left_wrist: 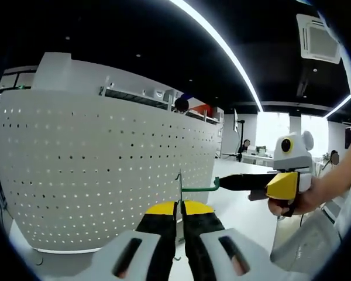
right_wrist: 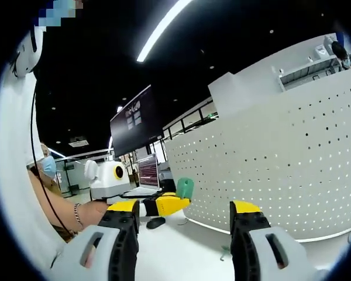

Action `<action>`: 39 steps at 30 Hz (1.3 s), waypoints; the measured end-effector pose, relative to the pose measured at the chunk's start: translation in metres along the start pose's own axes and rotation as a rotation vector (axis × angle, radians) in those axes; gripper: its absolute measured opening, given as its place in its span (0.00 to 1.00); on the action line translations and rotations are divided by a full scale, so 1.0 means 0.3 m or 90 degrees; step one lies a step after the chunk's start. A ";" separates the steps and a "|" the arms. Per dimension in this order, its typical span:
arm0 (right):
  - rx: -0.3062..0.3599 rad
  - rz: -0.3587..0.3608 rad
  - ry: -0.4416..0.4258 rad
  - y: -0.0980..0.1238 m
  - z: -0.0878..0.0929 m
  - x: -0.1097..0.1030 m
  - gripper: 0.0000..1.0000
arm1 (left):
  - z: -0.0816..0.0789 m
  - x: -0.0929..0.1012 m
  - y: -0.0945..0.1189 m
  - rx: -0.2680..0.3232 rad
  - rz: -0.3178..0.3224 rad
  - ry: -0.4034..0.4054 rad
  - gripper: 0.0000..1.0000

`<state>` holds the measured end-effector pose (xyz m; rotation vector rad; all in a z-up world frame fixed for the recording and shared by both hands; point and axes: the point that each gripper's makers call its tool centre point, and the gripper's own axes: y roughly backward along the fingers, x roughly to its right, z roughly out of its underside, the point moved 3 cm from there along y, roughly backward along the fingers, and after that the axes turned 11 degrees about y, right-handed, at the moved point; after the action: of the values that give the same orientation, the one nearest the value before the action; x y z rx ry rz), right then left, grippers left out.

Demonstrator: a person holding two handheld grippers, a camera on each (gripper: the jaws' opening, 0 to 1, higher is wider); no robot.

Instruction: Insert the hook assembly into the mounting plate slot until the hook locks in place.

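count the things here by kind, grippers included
hand-held grippers: 2 (left hand-held gripper, right hand-held gripper)
green hook assembly: 1
perforated white panel: 1
total: 4

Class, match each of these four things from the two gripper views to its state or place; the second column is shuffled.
1. left gripper
2. right gripper
3. green hook
4. perforated panel

A. white, behind the grippers
B. jaws wide apart
C. shut on the thin mounting plate
D. sticking out sideways from the plate

Pairs: 1-C, 2-B, 3-D, 4-A
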<state>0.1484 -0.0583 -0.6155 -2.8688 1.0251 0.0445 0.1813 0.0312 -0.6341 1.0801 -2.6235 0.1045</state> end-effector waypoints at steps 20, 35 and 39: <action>0.010 -0.010 -0.021 -0.109 -0.023 -0.013 0.53 | -0.014 0.010 -0.002 0.012 0.000 0.002 0.02; -0.009 -0.015 -0.032 -0.151 -0.019 -0.021 0.34 | -0.022 0.010 -0.003 0.019 -0.002 0.005 0.02; -0.006 -0.022 -0.033 -0.156 -0.024 -0.026 0.28 | -0.023 0.007 -0.002 0.019 -0.004 0.002 0.02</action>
<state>0.1719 -0.0182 -0.6042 -2.8768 0.9693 0.1198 0.1821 0.0306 -0.6270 1.0966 -2.6233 0.1441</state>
